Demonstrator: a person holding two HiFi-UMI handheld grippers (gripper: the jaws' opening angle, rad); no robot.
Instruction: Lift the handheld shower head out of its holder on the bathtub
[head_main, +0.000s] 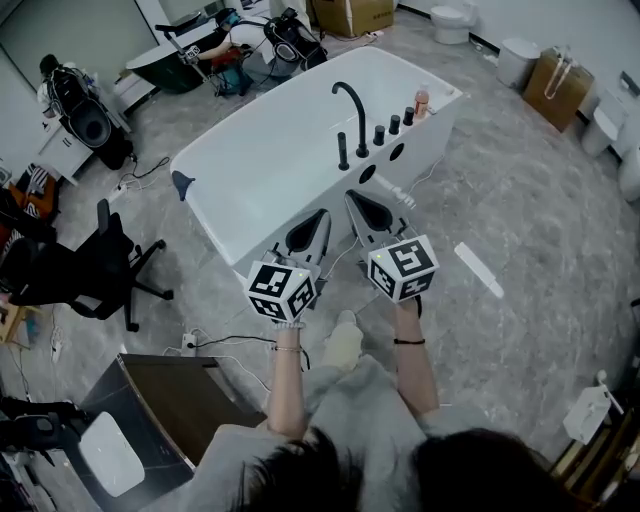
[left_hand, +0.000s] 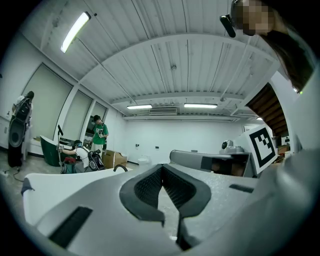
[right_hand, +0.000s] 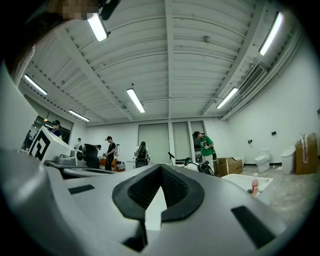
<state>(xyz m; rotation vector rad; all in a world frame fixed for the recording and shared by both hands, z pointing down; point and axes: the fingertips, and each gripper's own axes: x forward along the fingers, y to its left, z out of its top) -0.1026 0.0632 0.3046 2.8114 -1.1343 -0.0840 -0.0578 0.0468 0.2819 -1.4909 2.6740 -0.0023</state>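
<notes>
We see a white bathtub (head_main: 280, 160) carrying a black faucet (head_main: 358, 120) and black knobs (head_main: 393, 125), set on a mottled grey floor (head_main: 520, 180). The marker cubes (head_main: 282, 290) wear square patterns (crisp black on white). The office chair (head_main: 100, 265) is black, and a bystander's shirt (right_hand: 206, 146) is bright green.

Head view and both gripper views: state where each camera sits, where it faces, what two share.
Head view: on the person's head, steeply down at the bathtub; forearms, left gripper, right gripper show.
Left gripper view: on that gripper, level across the bathtub; shut jaws show.
Right gripper view: same, level; shut jaws show.
Shared: both gripper views catch the green-shirted person.
</notes>
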